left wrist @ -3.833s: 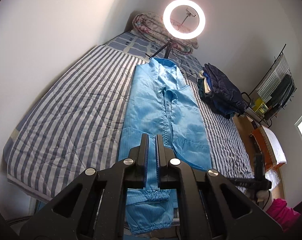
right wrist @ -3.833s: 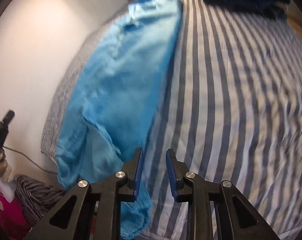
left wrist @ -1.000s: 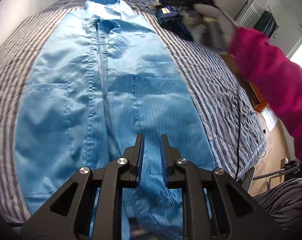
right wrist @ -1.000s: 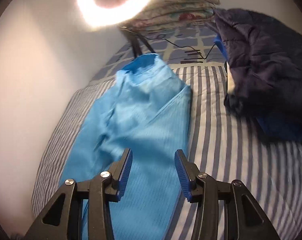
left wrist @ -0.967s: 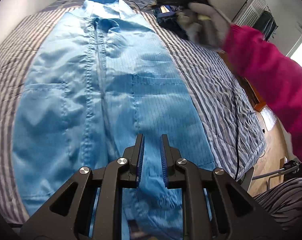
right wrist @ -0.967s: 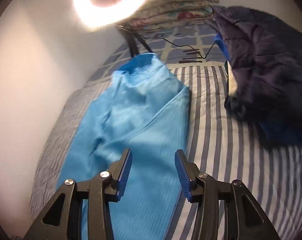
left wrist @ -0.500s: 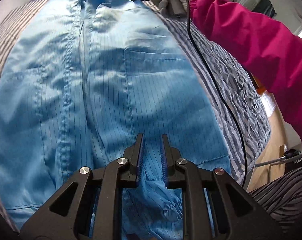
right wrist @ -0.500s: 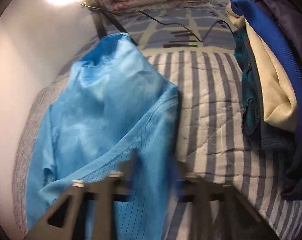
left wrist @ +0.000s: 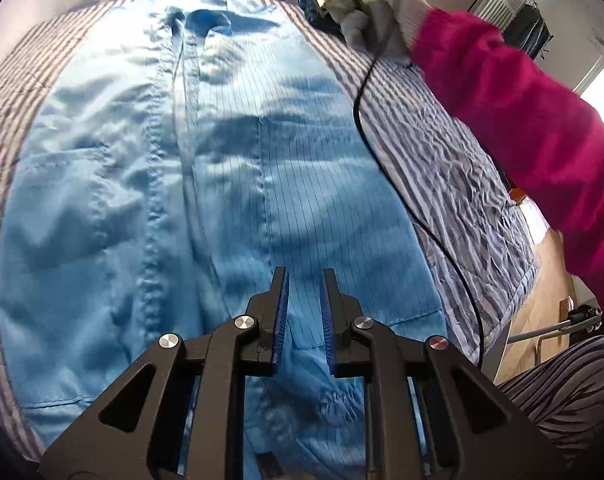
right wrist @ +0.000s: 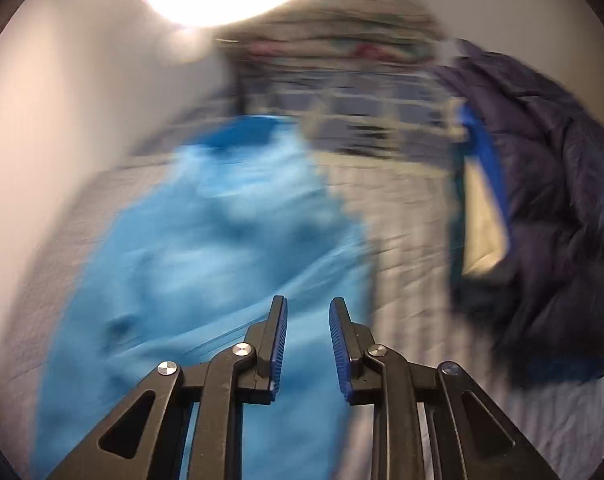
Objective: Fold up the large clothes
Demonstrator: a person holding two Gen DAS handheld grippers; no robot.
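The light-blue coverall (left wrist: pixel 206 184) lies flat along the striped bedspread (left wrist: pixel 453 168). Left gripper (left wrist: pixel 304 280) hovers over its lower half, jaws slightly apart, empty. Right gripper (right wrist: pixel 307 312), jaws just reopening, empty, hangs above its right edge.

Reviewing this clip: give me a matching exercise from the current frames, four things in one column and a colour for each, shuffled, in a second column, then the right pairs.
Things:
1. coat laid out on the bed
2. sleeve of the person's arm
3. puffy jacket in the pile of clothes
4. bedcover

Colours:
A. dark navy
B. grey and white stripes
C. light blue
D. bright pink

Pairs: 1-C, 2-D, 3-A, 4-B
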